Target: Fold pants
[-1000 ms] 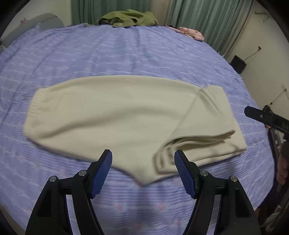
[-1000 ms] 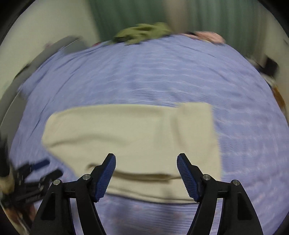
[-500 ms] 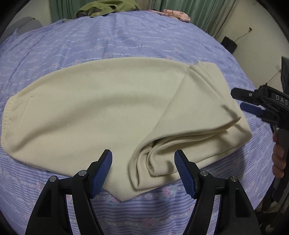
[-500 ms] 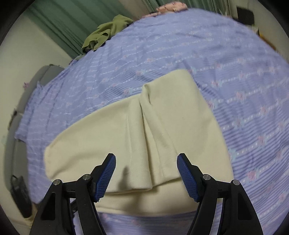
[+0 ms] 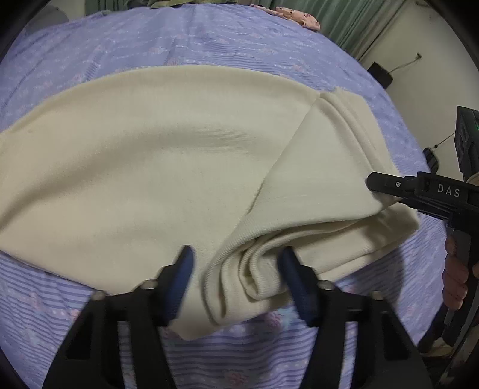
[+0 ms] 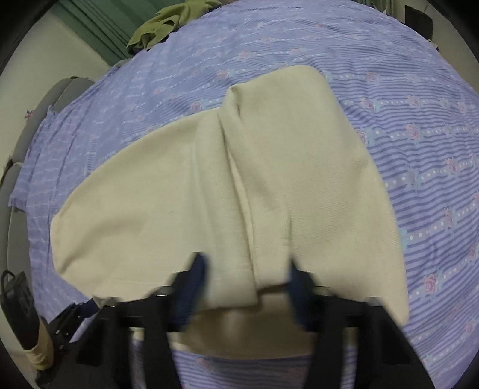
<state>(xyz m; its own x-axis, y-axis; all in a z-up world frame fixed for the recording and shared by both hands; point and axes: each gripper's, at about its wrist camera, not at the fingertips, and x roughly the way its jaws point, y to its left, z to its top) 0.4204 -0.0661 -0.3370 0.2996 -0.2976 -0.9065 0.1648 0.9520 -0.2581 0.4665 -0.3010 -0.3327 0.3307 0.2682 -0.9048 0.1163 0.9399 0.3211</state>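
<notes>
Cream pants (image 5: 155,155) lie flat on the bed, with one end folded over into a thick layered flap (image 5: 323,185). My left gripper (image 5: 236,278) is open, its blue pads either side of the flap's rolled near corner. My right gripper (image 6: 245,284) is open, straddling the folded edge of the pants (image 6: 269,185) in the right wrist view. The right gripper also shows in the left wrist view (image 5: 419,194), its tip against the flap's right edge.
The bed has a purple striped floral sheet (image 5: 209,39). A green garment (image 6: 161,27) and a pink patterned cloth (image 5: 296,19) lie at the far edge. Green curtains (image 5: 344,24) hang behind. A black device (image 5: 380,74) sits by the wall.
Both grippers have moved down and closer to the pants, reaching the folded end. The jaws of both stay open.
</notes>
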